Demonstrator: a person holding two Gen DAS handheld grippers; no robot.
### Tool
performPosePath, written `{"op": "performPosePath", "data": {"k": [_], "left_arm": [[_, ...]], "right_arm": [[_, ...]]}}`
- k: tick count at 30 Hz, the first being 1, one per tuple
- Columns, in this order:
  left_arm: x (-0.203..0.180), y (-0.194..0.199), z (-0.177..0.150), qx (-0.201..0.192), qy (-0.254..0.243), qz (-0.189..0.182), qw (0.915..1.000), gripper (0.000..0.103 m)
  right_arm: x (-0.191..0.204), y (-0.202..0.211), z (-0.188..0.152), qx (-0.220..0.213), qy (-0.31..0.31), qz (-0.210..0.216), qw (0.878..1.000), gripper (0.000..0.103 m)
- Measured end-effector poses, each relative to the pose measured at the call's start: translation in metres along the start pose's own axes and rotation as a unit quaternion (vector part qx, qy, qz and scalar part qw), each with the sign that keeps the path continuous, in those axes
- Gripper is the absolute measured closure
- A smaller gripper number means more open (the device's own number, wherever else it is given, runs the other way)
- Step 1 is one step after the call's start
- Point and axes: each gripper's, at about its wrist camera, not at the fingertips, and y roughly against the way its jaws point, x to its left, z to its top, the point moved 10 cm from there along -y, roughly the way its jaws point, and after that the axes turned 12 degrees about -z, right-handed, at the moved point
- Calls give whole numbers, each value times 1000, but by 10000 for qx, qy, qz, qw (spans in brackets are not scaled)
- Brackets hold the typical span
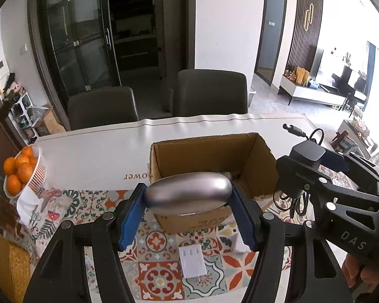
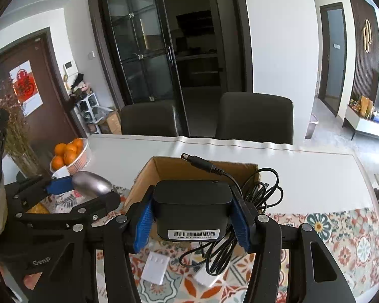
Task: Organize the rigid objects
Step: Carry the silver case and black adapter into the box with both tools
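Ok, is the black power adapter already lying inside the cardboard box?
No, the black power adapter is clamped in the right gripper, above the cardboard box.

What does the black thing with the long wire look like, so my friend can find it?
Find the cardboard box on the table. In front of it, the right gripper squeezes a black charger. Only it has a barcode sticker and a dangling cable.

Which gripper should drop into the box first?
Left, probably. The left gripper holds the silver case right at the cardboard box opening, nothing dangling. The right gripper holds the black adapter, whose loose cable could snag.
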Motion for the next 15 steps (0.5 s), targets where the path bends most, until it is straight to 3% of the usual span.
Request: {"op": "performPosePath", "data": {"k": [15], "left_arm": [[14,-64,23,559,151,16,9983,38]], "right_arm": [[-18,-68,10,649,-178,13,9977,48]]}}
